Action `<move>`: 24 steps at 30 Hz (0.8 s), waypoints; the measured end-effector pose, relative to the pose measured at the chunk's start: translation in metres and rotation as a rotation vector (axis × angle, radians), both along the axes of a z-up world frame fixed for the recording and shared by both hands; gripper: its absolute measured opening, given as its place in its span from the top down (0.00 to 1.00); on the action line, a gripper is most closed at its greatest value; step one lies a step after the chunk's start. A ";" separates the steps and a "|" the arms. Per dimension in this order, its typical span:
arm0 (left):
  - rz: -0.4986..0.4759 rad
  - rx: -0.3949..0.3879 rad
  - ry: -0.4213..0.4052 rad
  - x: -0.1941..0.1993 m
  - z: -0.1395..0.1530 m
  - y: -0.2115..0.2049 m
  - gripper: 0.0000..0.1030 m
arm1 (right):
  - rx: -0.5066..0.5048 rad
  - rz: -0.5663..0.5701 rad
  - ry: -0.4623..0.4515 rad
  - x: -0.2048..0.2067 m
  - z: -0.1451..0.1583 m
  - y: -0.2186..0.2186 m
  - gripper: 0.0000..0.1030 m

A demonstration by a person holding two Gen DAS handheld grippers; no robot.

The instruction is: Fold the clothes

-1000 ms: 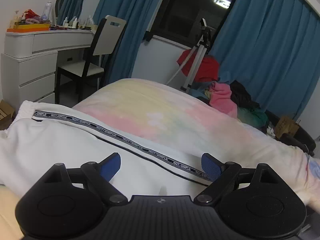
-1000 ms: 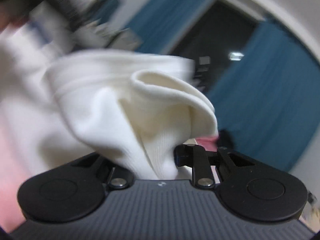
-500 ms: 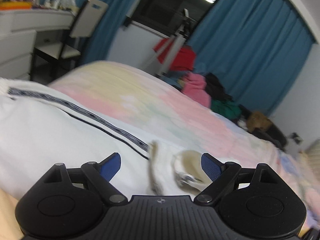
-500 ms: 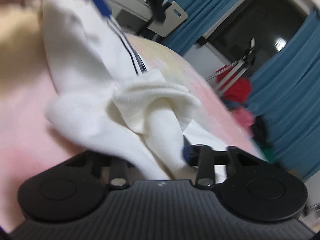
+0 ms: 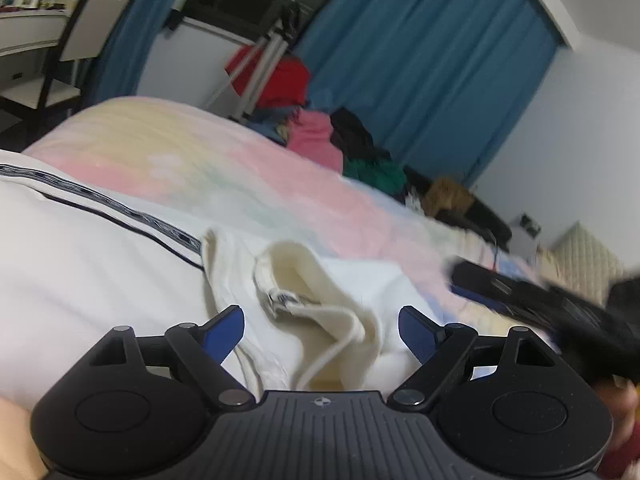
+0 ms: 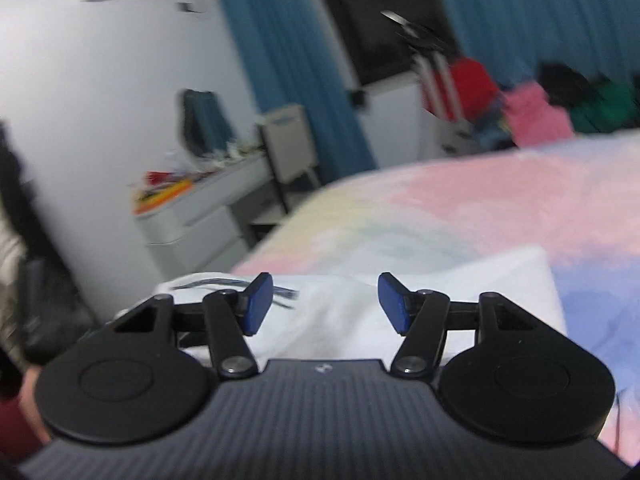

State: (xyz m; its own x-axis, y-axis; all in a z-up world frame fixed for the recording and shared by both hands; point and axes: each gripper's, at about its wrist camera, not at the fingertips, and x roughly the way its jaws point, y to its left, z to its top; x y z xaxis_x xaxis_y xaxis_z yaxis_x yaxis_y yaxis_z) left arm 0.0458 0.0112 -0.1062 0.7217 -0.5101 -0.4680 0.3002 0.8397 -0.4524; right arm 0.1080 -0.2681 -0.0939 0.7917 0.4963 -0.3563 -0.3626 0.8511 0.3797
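A white garment (image 5: 80, 264) with a black printed stripe lies on the pastel bedspread (image 5: 224, 168). Its cream ribbed cuff (image 5: 316, 304) lies folded over onto the white cloth, just in front of my left gripper (image 5: 320, 328), which is open and empty with the cuff between its spread fingers. My right gripper (image 6: 320, 304) is open and empty above the white garment (image 6: 440, 296); it also shows blurred at the right edge of the left wrist view (image 5: 560, 312).
A pile of red, pink, black and green clothes (image 5: 340, 136) and a tripod (image 5: 264, 56) stand beyond the bed by blue curtains. A white dresser (image 6: 200, 216) and a chair (image 5: 76, 44) stand at the left.
My right gripper has let go of the cuff, opened and pulled back. The cuff now lies folded onto the garment in front of my left gripper.
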 end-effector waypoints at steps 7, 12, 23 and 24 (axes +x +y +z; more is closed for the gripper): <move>-0.083 0.100 0.012 0.010 -0.022 -0.033 0.18 | 0.084 0.075 0.210 0.091 -0.021 0.029 0.40; -0.129 0.147 0.014 0.021 -0.041 -0.050 0.29 | -0.052 0.101 0.292 0.115 -0.055 0.056 0.55; -0.098 -0.095 0.210 0.034 -0.047 -0.028 0.85 | -0.042 0.016 0.120 0.082 -0.042 0.054 0.87; -0.080 -0.134 0.247 0.035 -0.050 -0.022 0.85 | -0.054 0.019 0.131 0.082 -0.046 0.058 0.87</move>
State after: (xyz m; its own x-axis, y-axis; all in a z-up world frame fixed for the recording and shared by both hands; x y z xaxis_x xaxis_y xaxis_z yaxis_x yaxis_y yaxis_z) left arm 0.0807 -0.0109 -0.1567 0.5494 -0.6295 -0.5494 0.2298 0.7460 -0.6250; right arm 0.1901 -0.2103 -0.1395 0.7276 0.4880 -0.4821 -0.3291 0.8650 0.3788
